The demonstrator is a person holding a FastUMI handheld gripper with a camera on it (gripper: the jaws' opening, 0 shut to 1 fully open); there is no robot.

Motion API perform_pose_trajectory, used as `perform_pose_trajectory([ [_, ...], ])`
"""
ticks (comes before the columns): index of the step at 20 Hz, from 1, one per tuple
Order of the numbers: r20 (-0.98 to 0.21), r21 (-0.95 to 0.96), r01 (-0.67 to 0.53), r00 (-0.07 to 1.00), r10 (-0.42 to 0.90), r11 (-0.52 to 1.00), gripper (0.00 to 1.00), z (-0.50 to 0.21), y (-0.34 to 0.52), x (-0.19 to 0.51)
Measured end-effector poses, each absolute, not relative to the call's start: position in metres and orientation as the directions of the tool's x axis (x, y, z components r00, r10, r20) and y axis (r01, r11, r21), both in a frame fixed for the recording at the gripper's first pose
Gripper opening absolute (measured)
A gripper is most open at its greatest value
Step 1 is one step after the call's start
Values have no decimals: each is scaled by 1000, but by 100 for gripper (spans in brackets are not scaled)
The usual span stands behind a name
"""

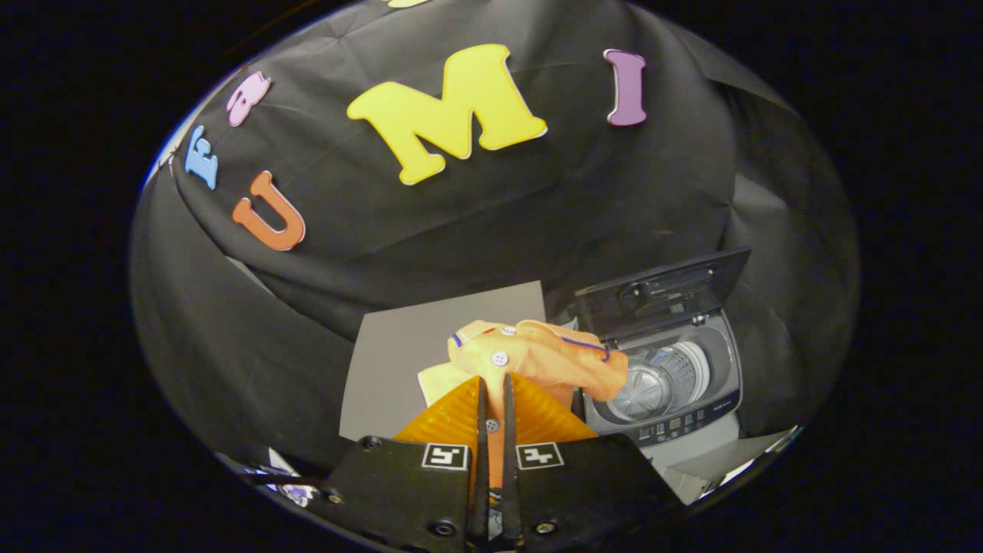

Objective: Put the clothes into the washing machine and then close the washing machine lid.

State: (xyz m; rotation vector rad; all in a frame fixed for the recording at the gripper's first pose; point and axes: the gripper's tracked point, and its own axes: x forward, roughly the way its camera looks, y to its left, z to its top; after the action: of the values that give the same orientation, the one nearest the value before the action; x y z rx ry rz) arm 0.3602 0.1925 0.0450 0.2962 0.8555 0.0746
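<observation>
One orange garment (537,357), pinched in the nearly closed jaws of the gripper (492,403) and bunched at lower centre, should in my view be carried right over the washing machine (683,399), under its raised lid (664,292), clear of the grey tabletop (399,361), before being let go.

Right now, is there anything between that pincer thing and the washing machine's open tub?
In the gripper view, the gripper is shut on the orange garment; the cloth bunches ahead and drapes toward the washing machine, overlapping its rim. Nothing else lies between.
</observation>
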Motion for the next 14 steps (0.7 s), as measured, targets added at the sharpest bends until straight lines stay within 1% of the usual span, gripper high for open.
perform_pose_trajectory([
  [8, -704, 329, 191, 702, 106, 925, 10, 50, 135, 326],
  [14, -705, 322, 217, 704, 80, 922, 10, 52, 89, 324],
])
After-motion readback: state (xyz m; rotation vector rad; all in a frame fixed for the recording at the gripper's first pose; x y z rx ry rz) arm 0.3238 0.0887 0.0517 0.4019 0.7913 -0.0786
